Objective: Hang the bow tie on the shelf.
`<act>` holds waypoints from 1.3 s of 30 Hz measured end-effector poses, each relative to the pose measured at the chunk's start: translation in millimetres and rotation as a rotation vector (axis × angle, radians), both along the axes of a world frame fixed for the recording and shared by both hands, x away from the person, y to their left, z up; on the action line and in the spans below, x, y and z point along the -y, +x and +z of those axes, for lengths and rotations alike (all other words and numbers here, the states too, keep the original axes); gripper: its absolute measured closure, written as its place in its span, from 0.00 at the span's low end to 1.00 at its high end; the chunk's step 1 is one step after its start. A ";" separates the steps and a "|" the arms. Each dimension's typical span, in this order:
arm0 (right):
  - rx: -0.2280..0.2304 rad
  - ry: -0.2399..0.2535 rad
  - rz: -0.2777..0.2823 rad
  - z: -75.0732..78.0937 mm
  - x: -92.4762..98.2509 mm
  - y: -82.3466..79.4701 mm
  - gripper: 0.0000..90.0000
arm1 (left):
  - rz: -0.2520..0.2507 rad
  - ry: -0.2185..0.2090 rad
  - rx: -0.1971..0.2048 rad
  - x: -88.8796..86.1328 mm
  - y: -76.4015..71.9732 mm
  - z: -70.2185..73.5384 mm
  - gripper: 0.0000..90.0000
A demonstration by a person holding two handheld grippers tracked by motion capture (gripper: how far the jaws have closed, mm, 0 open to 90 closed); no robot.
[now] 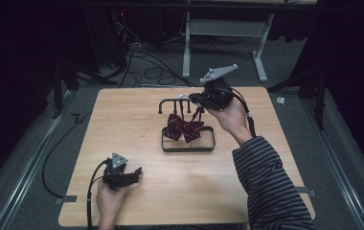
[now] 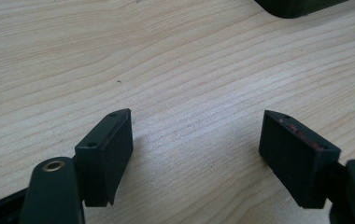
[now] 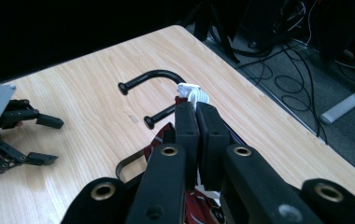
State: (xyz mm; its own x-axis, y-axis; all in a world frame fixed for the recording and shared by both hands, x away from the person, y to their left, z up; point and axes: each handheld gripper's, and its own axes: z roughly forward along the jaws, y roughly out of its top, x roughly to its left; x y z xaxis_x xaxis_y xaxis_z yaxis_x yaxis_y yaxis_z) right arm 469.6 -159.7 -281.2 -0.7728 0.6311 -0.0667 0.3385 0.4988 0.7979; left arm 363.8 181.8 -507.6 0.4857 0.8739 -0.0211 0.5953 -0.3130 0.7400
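My right gripper (image 3: 197,109) has its fingers clamped on the white clip (image 3: 193,92) of the dark red bow tie (image 1: 184,127), holding it by the rack (image 1: 173,101) for hanging; my left gripper (image 2: 196,154) rests open on the tabletop (image 1: 122,115), spare.

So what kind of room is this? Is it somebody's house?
Probably not a house; it looks like a lab or recording workshop. A bare wooden table stands on grey floor, loose cables trail behind it, and a metal desk frame sits in the dark background.
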 end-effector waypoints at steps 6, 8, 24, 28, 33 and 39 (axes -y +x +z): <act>-0.013 -0.022 -0.014 -4.8 0.0 4.0 1.00 | 0.001 -0.001 0.001 0.0 0.1 -0.2 0.29; -0.018 -0.027 -0.016 -6.9 -0.5 5.4 1.00 | 0.000 0.000 0.000 0.0 0.0 0.0 0.29; -0.058 -0.064 -0.044 -24.7 -1.9 17.4 1.00 | 0.002 0.000 0.004 0.2 0.0 -0.3 0.29; -0.062 -0.062 -0.058 -27.3 -3.0 18.7 0.98 | 0.002 0.000 0.004 0.2 0.0 -0.3 0.29; -0.057 -0.054 -0.070 -28.4 -0.4 18.6 0.93 | 0.001 0.000 0.004 0.2 0.0 -0.3 0.29; -0.042 -0.022 -0.085 -27.4 7.2 13.6 0.90 | 0.000 0.001 0.002 0.1 0.0 -0.2 0.29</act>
State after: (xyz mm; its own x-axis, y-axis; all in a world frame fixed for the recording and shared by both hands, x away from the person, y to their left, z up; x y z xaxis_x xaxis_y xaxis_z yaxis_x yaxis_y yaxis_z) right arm 483.2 -166.9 -308.6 -0.7189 0.6934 -0.0496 0.4137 0.4841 0.7711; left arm 363.8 181.7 -507.8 0.4854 0.8741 -0.0195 0.5940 -0.3133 0.7409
